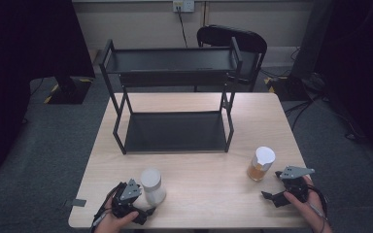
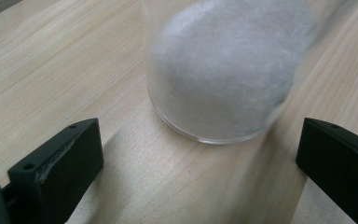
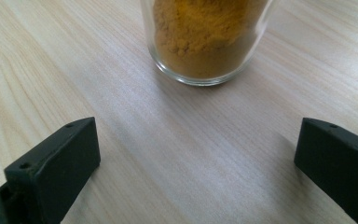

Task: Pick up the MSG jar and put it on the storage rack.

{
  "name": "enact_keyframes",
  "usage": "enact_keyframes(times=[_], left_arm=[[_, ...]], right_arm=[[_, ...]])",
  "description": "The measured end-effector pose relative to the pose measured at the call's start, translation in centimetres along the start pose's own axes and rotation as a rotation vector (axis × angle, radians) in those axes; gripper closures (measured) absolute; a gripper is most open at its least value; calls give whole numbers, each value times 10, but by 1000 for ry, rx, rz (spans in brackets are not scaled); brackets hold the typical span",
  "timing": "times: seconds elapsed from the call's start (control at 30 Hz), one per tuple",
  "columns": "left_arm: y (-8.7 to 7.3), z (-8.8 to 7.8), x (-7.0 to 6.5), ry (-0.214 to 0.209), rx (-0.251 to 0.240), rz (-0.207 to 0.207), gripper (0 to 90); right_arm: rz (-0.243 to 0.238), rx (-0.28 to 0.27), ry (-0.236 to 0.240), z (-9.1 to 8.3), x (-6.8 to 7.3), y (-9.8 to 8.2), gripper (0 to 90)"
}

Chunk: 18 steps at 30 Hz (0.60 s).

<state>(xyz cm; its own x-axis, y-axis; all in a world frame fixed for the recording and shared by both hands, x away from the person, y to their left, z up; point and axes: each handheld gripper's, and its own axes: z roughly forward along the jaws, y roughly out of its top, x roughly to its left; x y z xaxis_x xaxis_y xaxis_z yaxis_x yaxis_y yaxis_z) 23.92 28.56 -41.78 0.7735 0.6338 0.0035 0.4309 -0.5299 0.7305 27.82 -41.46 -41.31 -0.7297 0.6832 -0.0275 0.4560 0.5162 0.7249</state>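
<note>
High view: two-tier rack (image 1: pixel 175 97) at desk (image 1: pixel 199 194) rear. Left gripper (image 1: pixel 143 206) beside white-powder jar (image 1: pixel 152 186); right gripper (image 1: pixel 272 191) near yellow-powder jar (image 1: pixel 261 163), both held low. Gripper views: jaws open, jars ahead, untouched.

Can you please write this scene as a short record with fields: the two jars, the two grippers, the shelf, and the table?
left jar: jar of white powder, upright, white lid, near the table's front edge
right jar: jar of orange-brown powder, upright, white lid
left gripper: left gripper, jaws open, pointed at the white jar's base, not touching
right gripper: right gripper, jaws open, short of the orange-brown jar
shelf: black two-tier shelf, both tiers bare, at the table's back
table: light wooden table
</note>
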Motion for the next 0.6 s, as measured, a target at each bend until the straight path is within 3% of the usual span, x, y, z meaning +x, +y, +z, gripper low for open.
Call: enact_keyframes(times=[0.3, 0.6], left_arm=[[-2, -1, 2, -11, -12, -23, 7], [-3, -8, 8, -42, -63, -106, 17]], right_arm=[[0, 0, 0, 0, 0, 0, 0], [1, 0, -1, 0, 0, 0, 0]])
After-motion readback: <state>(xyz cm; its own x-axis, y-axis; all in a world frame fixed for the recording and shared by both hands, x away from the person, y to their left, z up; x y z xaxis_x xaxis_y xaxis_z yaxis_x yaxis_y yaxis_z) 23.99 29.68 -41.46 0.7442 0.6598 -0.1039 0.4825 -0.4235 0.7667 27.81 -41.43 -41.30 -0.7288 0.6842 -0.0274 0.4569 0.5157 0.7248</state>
